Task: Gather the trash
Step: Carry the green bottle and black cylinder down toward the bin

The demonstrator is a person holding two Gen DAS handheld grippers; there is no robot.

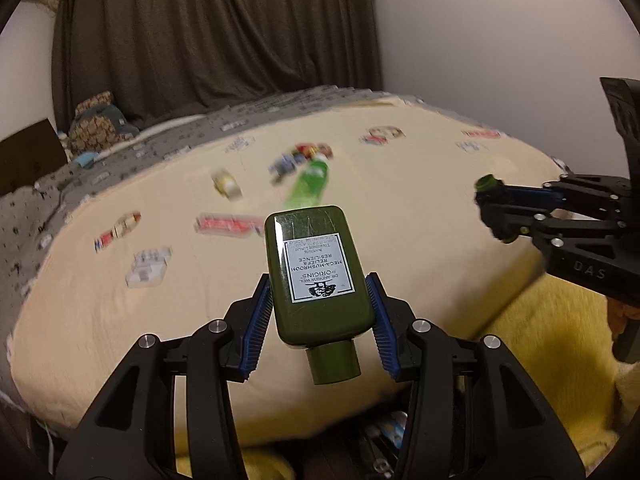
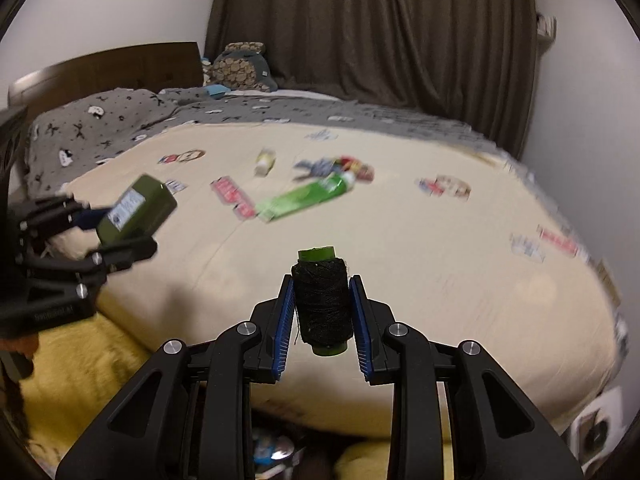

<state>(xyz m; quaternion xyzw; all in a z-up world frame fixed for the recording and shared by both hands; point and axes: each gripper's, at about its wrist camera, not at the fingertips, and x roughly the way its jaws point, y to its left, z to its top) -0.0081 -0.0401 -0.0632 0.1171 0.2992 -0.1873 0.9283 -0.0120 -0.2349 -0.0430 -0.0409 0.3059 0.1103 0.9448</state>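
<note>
Now your left gripper (image 1: 318,316) fingers clamp a bottle (image 1: 316,276); your right gripper (image 2: 323,312) fingers pinch a spool (image 2: 323,304) above the bed (image 2: 440,272).

wrist views, facing bed (image 1: 120,320), overlapping

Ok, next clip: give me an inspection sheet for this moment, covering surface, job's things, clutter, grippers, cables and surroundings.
Surface: bed with a cream printed cover; grey patterned bedding behind it.
Job's things: dark green bottle held cap toward the camera; spool of black thread on a green core; light green tube and small pale bottle lying on the cover.
Clutter: blurred colourful item beside the tube's cap; unclear what it is.
Grippers: left gripper shut on the dark green bottle; right gripper shut on the spool.
Cables: nothing seen.
Surroundings: brown curtain, plush toy, wooden headboard, yellow fabric below the bed edge.
</note>
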